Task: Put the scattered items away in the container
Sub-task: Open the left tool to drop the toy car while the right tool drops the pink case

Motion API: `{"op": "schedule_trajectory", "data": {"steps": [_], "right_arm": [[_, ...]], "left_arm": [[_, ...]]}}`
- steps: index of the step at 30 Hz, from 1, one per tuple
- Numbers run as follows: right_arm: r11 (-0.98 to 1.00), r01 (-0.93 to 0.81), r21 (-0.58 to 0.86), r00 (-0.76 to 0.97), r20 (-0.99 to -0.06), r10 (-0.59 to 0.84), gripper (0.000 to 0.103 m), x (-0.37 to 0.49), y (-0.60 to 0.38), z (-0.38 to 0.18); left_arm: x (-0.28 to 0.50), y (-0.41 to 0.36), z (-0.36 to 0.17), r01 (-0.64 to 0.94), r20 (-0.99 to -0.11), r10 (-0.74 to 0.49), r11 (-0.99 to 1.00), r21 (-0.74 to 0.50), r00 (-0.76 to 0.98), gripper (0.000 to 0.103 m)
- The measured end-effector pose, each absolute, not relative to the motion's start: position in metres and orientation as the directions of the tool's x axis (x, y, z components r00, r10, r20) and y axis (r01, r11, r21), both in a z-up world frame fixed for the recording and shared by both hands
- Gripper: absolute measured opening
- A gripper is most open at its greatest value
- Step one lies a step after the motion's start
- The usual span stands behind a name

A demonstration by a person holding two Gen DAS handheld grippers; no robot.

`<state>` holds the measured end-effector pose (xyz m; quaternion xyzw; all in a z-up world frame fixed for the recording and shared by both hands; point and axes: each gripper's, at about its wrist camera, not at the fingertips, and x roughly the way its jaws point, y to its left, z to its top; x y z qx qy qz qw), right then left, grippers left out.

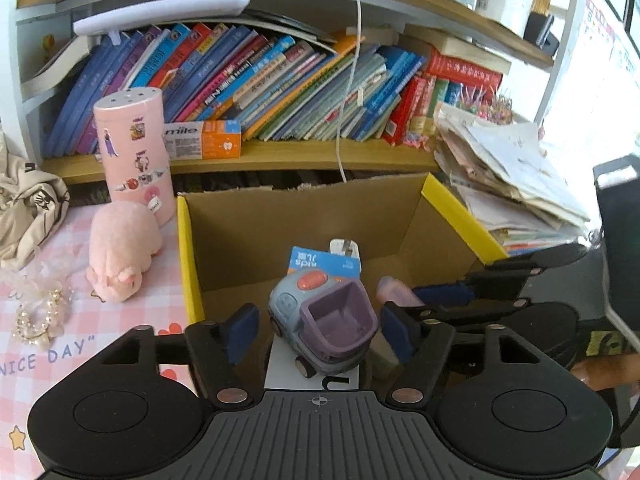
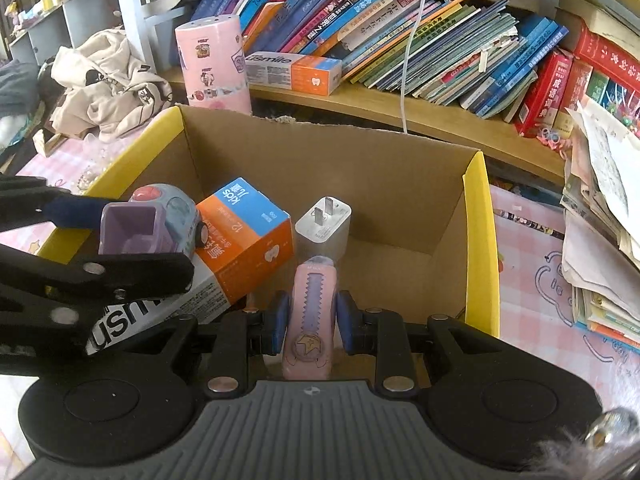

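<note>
An open cardboard box (image 1: pixel 304 216) with yellow flaps stands on the pink checked tablecloth; it also shows in the right wrist view (image 2: pixel 384 184). Inside lie an orange-and-blue kids box (image 2: pixel 244 236), a white charger plug (image 2: pixel 324 224) and a grey-and-purple toy truck (image 1: pixel 324 316), which rests on the kids box. My left gripper (image 1: pixel 320 332) is open, its pads either side of the truck without touching it. My right gripper (image 2: pixel 311 316) is shut on a pink utility knife (image 2: pixel 310 316) over the box. The right gripper also shows in the left wrist view (image 1: pixel 420 292).
A pink plush pig (image 1: pixel 120 252), a pink sticker-covered cylinder (image 1: pixel 134 148) and a pearl trinket (image 1: pixel 38 318) sit left of the box. A beige garment (image 2: pixel 104 84) lies far left. A bookshelf (image 1: pixel 280 156) runs behind. A paper stack (image 1: pixel 512 184) stands right.
</note>
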<state>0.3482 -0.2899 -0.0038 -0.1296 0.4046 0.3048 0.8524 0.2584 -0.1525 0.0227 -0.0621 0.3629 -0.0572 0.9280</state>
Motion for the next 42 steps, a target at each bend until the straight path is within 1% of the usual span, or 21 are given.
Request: {"op": "schedule_trajectory", "data": {"steps": [1,4,10,21,25,33,42], "right_arm": [[0.780,-0.626,0.024,0.491,-0.764,0.418,0.031,0.347,-0.290,-0.003],[0.780,-0.626,0.014,0.508,-0.751,0.421,0.043,0.345,-0.289,0.000],[0.781,-0.625,0.006,0.529,-0.733,0.429,0.056,0.340,-0.291,0.005],[0.773,-0.634,-0.006,0.561,-0.692,0.455,0.060,0.316,-0.296,0.021],[0.770,-0.638,-0.003,0.572,-0.671,0.472,0.064,0.303,-0.299,0.031],[0.770,-0.638,0.012,0.584,-0.644,0.495,0.065,0.277,-0.308,0.040],[0.787,-0.616,0.039,0.604,-0.618,0.504,0.066,0.248,-0.323,0.041]], "left_arm": [[0.257,-0.152,0.024,0.060,-0.662,-0.152,0.985,-0.160,0.734,0.072],[0.251,-0.153,0.029,0.055,-0.651,-0.150,0.985,-0.163,0.745,0.073],[0.235,-0.153,0.035,0.049,-0.634,-0.144,0.985,-0.165,0.760,0.074],[0.209,-0.154,0.047,0.027,-0.603,-0.113,0.988,-0.150,0.790,0.074],[0.197,-0.155,0.050,0.019,-0.594,-0.102,0.989,-0.145,0.798,0.074],[0.175,-0.157,0.056,0.002,-0.579,-0.085,0.990,-0.142,0.811,0.075],[0.147,-0.152,0.055,-0.038,-0.581,-0.055,0.988,-0.148,0.812,0.077]]}}
